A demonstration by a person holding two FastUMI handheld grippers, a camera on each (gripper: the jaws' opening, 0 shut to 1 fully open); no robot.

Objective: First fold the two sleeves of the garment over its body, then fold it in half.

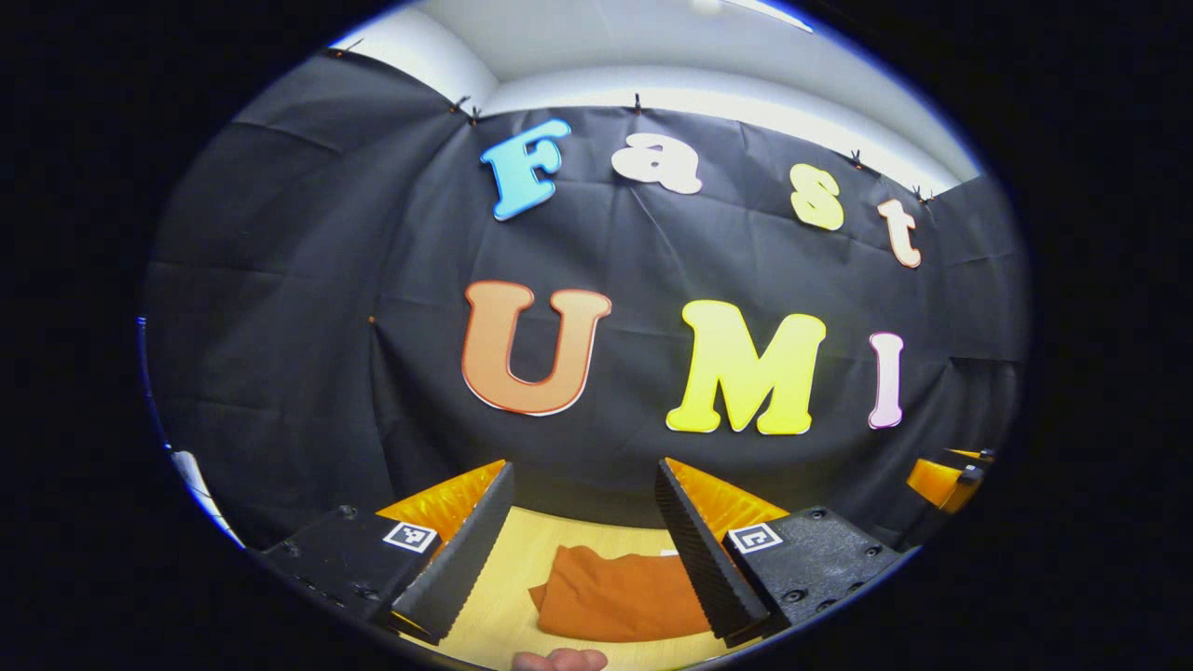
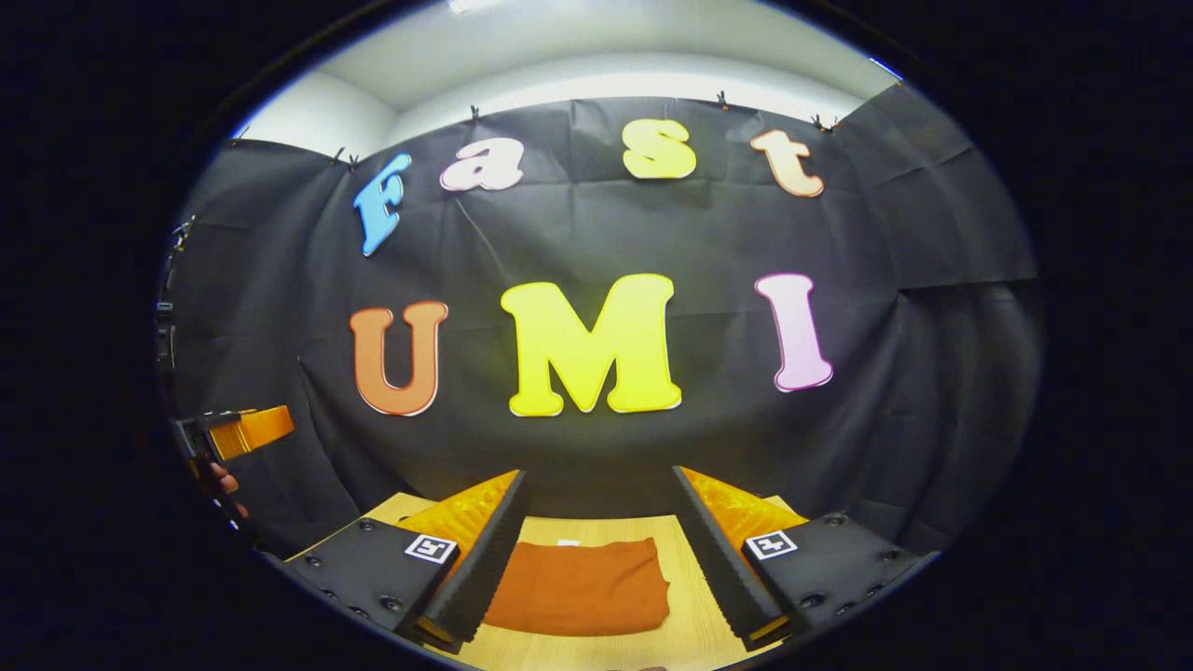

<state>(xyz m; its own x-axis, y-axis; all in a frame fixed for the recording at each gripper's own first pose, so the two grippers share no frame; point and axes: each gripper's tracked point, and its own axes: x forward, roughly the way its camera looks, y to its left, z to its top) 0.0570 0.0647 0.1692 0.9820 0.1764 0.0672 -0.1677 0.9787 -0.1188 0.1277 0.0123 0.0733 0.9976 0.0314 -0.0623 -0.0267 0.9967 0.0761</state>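
Nearest in the left gripper view, the left hand-held gripper (image 1: 582,545) has its fingers spread wide with nothing between them, raised above the pale wooden bench (image 1: 508,596). A fingertip of the person (image 1: 559,660) peeks in at the bottom edge. In the right gripper view the right hand-held gripper (image 2: 596,550) is likewise wide apart and holds nothing, also lifted off the bench (image 2: 694,615).

Just beyond both sets of fingers lies the rust-orange soft cloth garment (image 1: 620,596), resting flat on the bench as a compact, roughly rectangular bundle (image 2: 582,587); no sleeves stick out, so it looks already folded, and the task seems at or near its end. The cloth should be light, limp and not fragile; it will sag and shift if lifted by one point. Any further hold is best taken at two corners of an edge, pinching all layers together.

Farther off, the left hand-held gripper (image 2: 238,431) shows at the left of the right gripper view, and the right one (image 1: 946,477) at the right of the left gripper view. Behind everything hangs the black cloth wall (image 2: 932,308).
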